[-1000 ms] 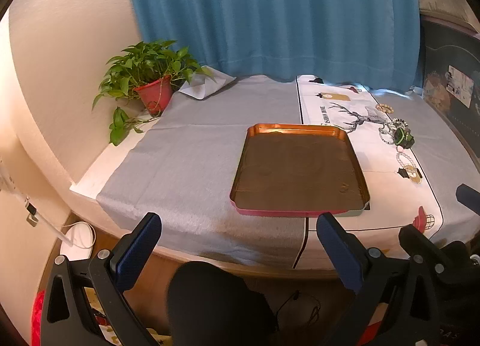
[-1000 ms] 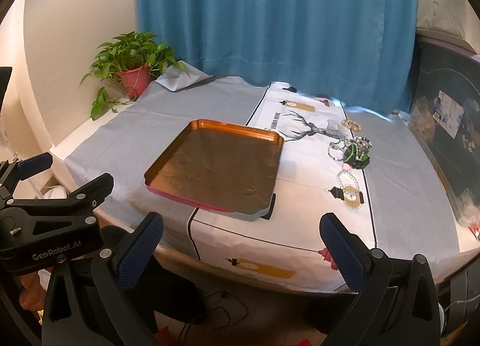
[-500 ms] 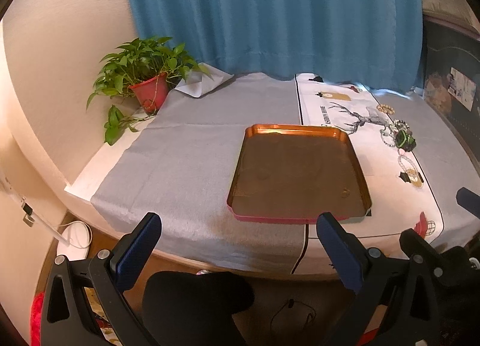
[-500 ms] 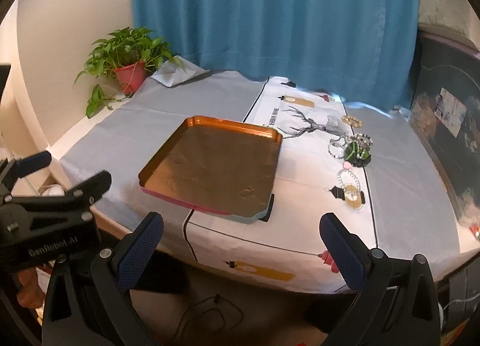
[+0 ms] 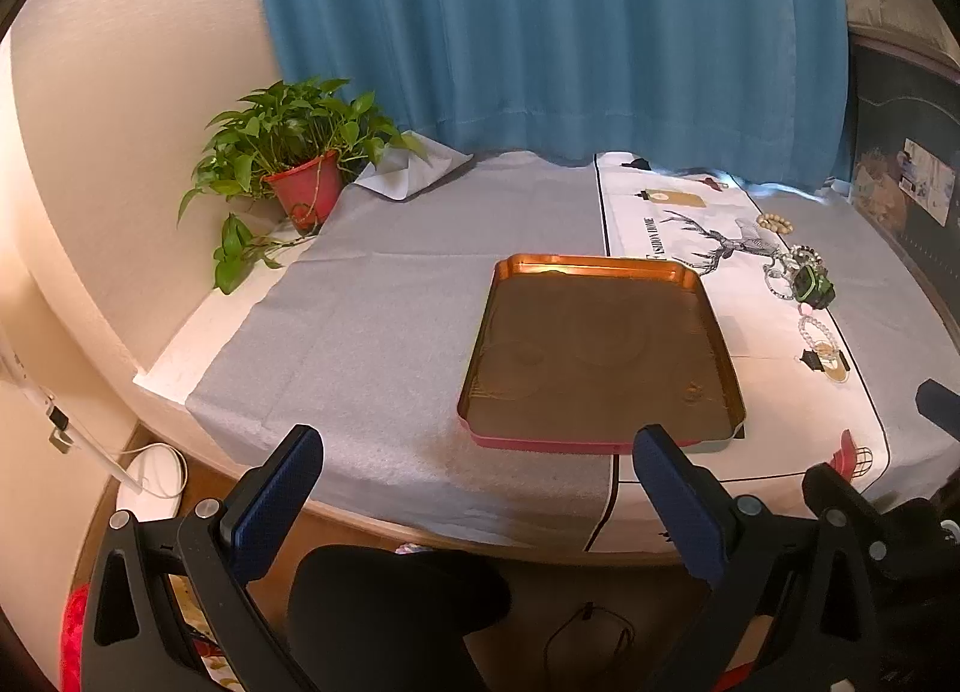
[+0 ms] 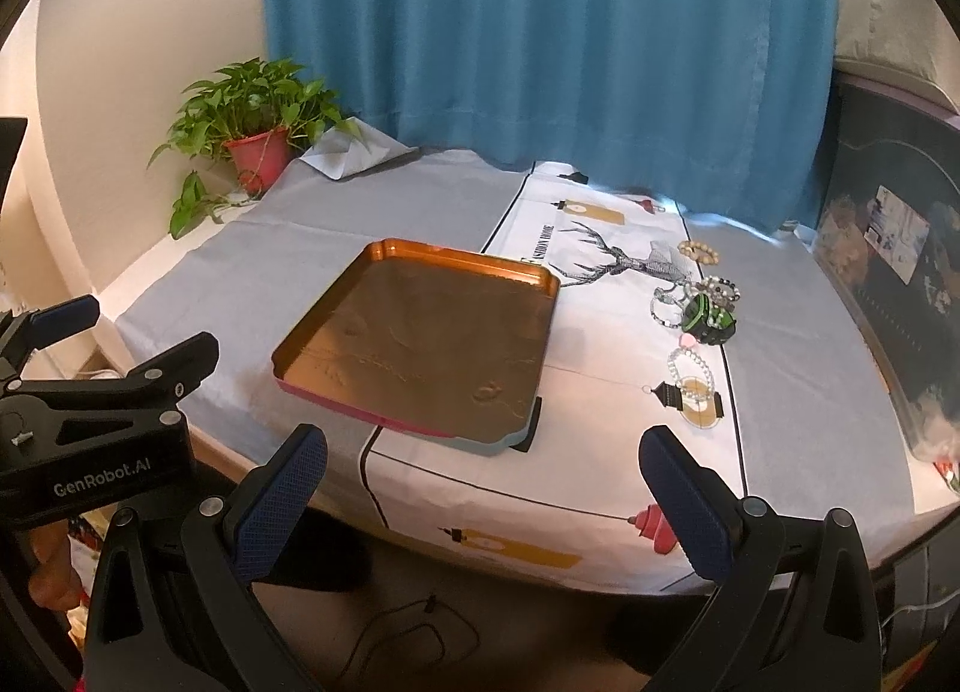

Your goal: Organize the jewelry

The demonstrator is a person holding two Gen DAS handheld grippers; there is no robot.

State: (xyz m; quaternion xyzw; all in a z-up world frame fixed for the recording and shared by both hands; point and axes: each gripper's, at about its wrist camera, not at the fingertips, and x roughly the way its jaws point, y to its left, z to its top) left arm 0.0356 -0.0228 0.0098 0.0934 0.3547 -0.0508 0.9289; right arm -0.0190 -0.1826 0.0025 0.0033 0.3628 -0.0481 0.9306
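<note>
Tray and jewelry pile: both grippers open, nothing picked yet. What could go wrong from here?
1. The bracelets lie tangled around a green-and-black piece; pinching one may drag the others along.
2. The tray overhangs near the table edge; a nudge from the left gripper or the right gripper could tip it off.
3. The clear bead bracelet lies flat on the printed cloth, so the fingers may catch fabric instead.

wall (image 5: pixel 120 92): cream, textured | curtain (image 5: pixel 540 32): blue, behind table (image 5: pixel 372 332) | potted plant (image 5: pixel 294 164): far-left corner | floor (image 6: pixel 480 620): brown
</note>
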